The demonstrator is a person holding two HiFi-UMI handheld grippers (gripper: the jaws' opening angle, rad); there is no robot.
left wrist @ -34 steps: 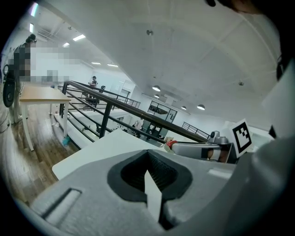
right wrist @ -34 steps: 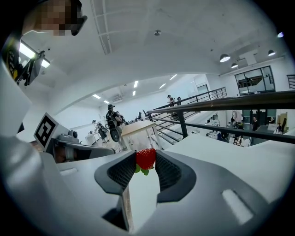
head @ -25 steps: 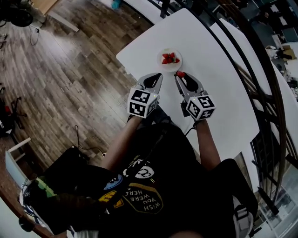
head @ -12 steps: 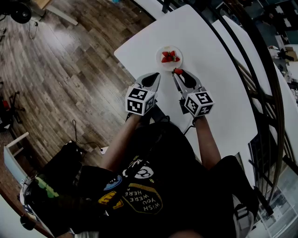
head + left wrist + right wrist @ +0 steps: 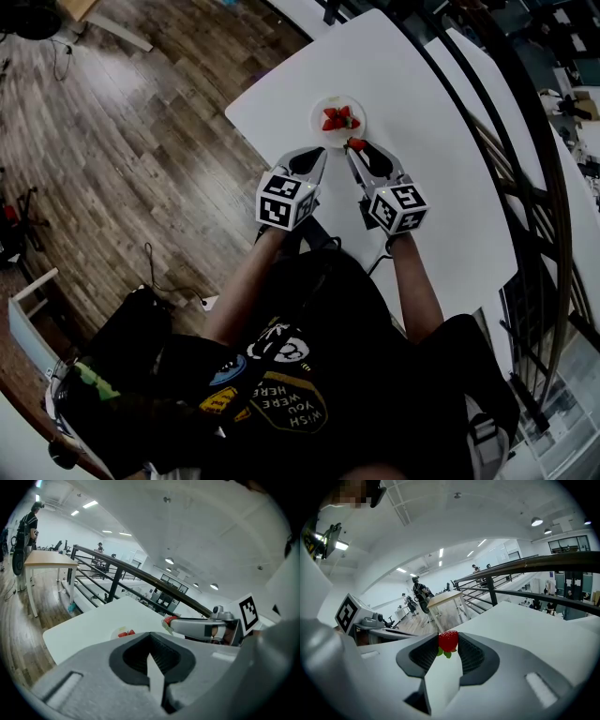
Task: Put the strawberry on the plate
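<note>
Table [image 5: 422,112]: white, rectangular with rounded corners, standing on the floor; also seen from the left gripper view [image 5: 79,630] and the right gripper view [image 5: 543,620].
On the table: 1 plate [image 5: 320,127], and the rest of the visible top is plain white.
Plate: small, round and white, flat on the top, toward the person's side and closer to the left edge; it holds red strawberries [image 5: 339,118].
Floor [image 5: 141,122]: dark wood planks, with a thin cable [image 5: 153,267] lying on it left of the person.
</note>
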